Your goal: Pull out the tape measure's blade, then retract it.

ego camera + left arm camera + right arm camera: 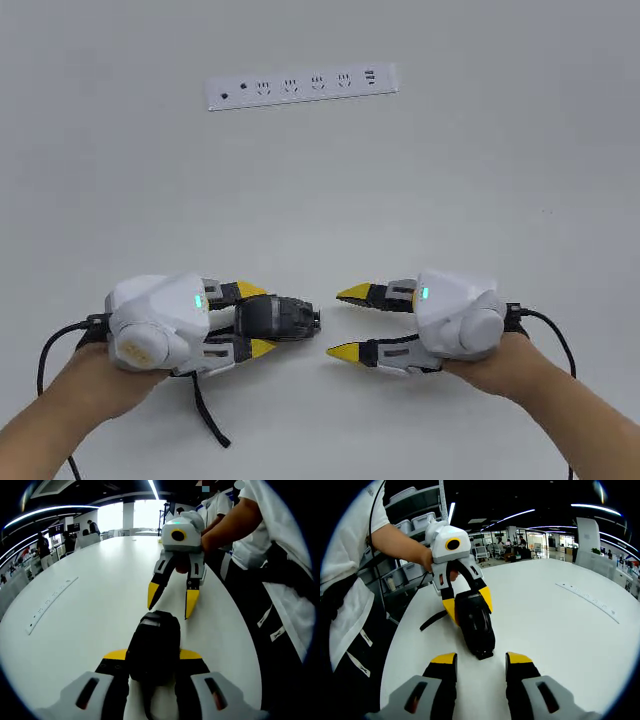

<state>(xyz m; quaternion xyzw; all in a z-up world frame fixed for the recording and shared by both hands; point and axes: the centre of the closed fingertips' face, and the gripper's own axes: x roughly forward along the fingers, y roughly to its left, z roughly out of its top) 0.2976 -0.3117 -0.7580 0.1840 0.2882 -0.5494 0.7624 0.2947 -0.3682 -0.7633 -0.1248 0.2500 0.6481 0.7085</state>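
A black tape measure [277, 317] lies on the white table, clamped between the yellow-tipped jaws of my left gripper [257, 320]. In the left gripper view the tape measure [154, 647] sits between the two jaws, its front end pointing at my right gripper [172, 600]. My right gripper [350, 322] stands open a short way to the right of the case, nothing between its fingers. In the right gripper view the tape measure [475, 621] lies just ahead of the open yellow fingertips [445, 659], and its blade end faces them. No blade is drawn out.
A white power strip [302, 86] lies at the far side of the table. A black strap [205, 410] trails from the left gripper toward the near edge. A person's white shirt [270, 540] stands close to the table's edge.
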